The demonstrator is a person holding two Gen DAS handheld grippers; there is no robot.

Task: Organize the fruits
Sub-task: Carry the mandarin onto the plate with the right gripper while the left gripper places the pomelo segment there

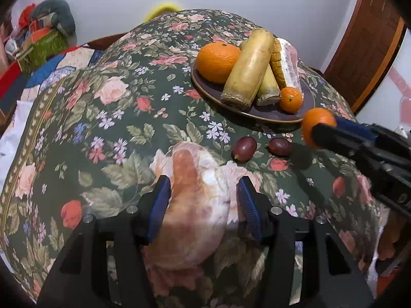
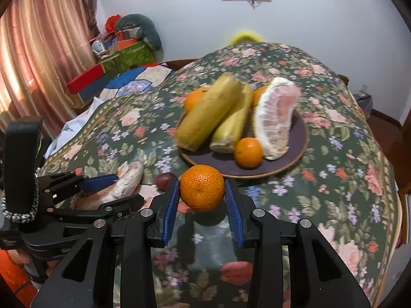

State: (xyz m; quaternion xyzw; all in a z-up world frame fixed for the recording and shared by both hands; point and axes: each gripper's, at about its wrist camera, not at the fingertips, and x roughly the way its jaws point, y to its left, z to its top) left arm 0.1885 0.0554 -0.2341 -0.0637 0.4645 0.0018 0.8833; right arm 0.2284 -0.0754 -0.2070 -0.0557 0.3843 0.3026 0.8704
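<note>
Fruit on floral table: my right tool [image 2: 202,191] grips a tangerine [image 2: 202,188]; my left tool [image 1: 203,200] straddles a pomelo segment [image 1: 195,205].

Right tool: blue pads pressed to both sides of the tangerine, held clear of the cloth just beside the near rim of the dark plate [image 2: 295,159]. Left tool: fingers spread; one pad touches the segment, the other looks just apart, so I cannot tell if it is gripped. On plate: two sugarcane pieces [image 2: 208,113], peeled pomelo wedge [image 2: 276,118], small orange [image 2: 248,152], larger orange [image 1: 217,61]. On tablecloth [image 1: 115,118]: two red grapes [image 1: 244,147], lying between the plate and the left tool.
</note>
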